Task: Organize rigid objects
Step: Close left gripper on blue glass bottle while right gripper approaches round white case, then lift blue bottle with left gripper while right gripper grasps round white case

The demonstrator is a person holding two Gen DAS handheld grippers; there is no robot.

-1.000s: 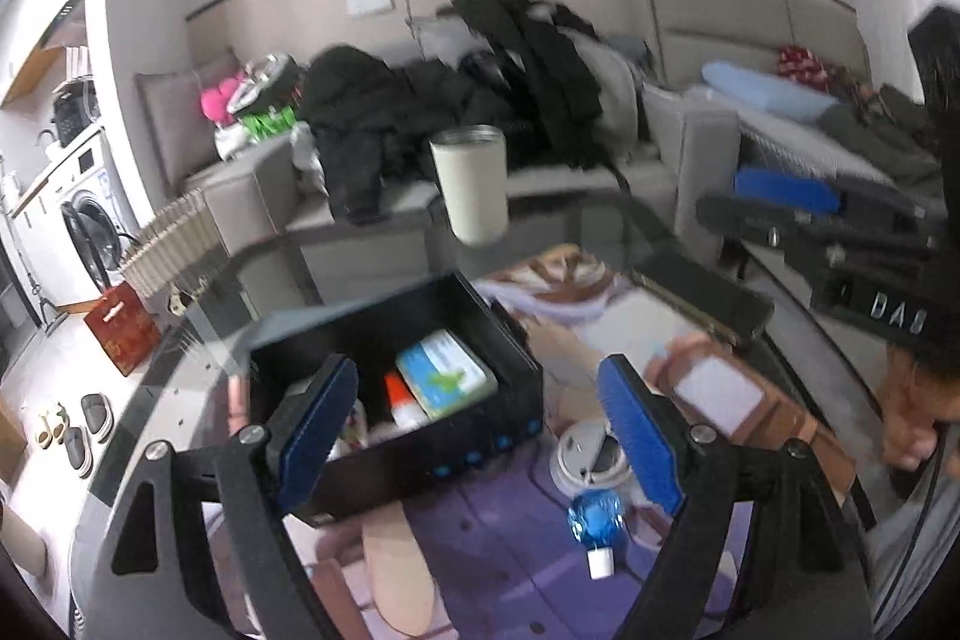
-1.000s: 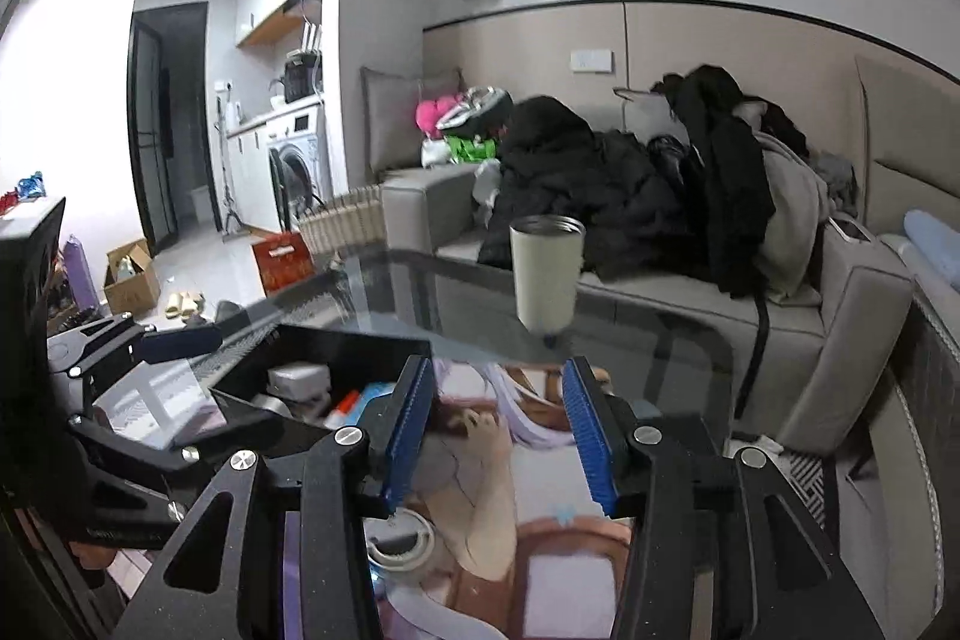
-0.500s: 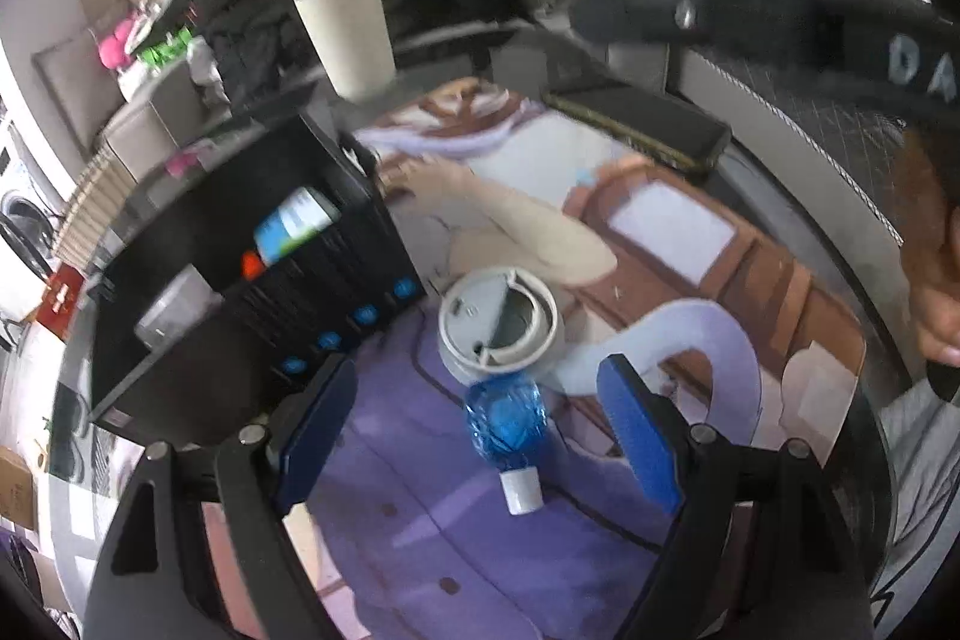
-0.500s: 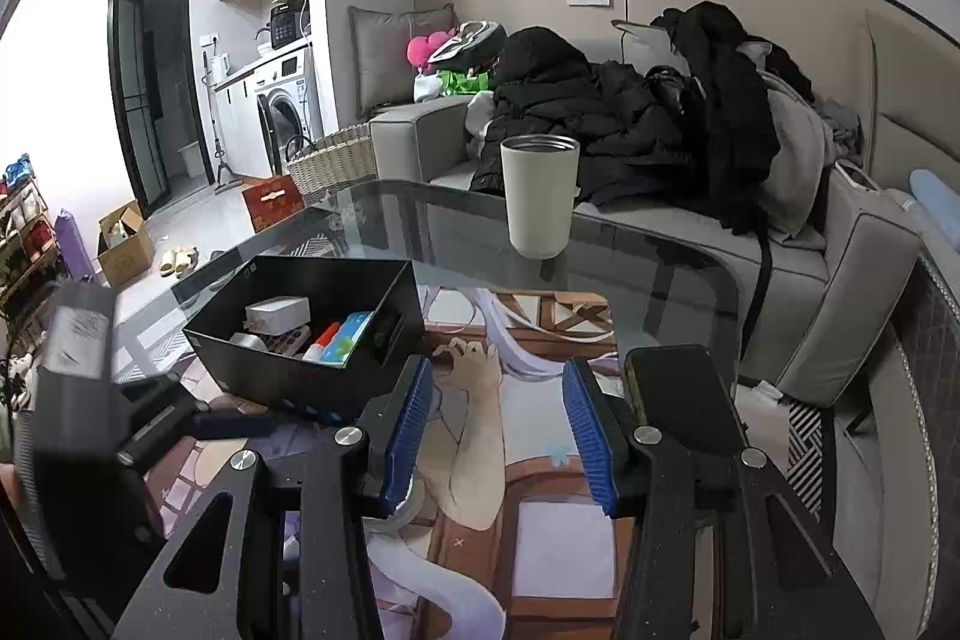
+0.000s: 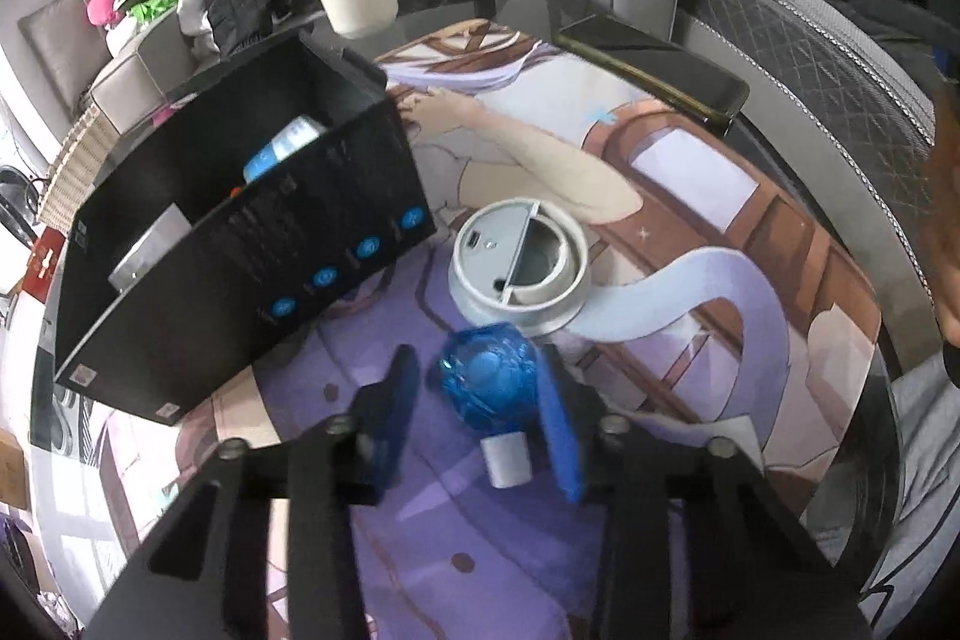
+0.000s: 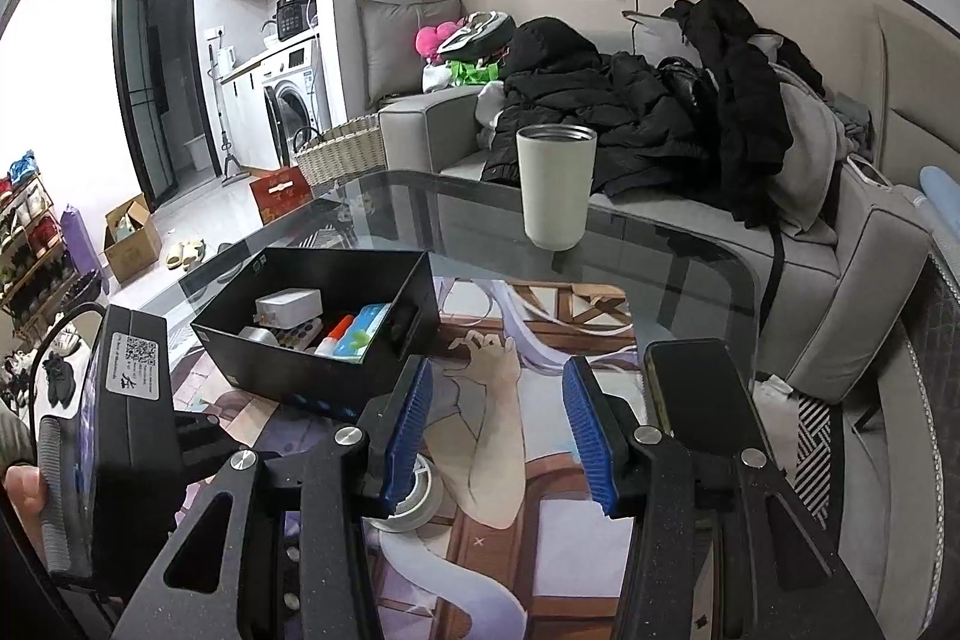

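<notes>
A small blue faceted bottle [image 5: 487, 383] with a white cap lies on the printed mat. My left gripper [image 5: 480, 415] straddles it, jaws narrowed; the right pad touches the bottle and a thin gap shows at the left pad. A grey round lid [image 5: 519, 263] lies just beyond it. A black open box [image 5: 240, 244] holding small items sits to the left; it also shows in the right wrist view [image 6: 324, 334]. My right gripper [image 6: 498, 421] hovers open and empty above the mat.
A white tumbler [image 6: 555, 184] stands on the glass table's far side. A black phone [image 6: 699, 394] lies on the mat's right edge. A grey sofa [image 6: 864, 268] piled with dark clothes runs behind the table.
My left gripper has dropped down to the mat and its jaws have narrowed around the blue bottle. The right gripper has risen and stayed open.
</notes>
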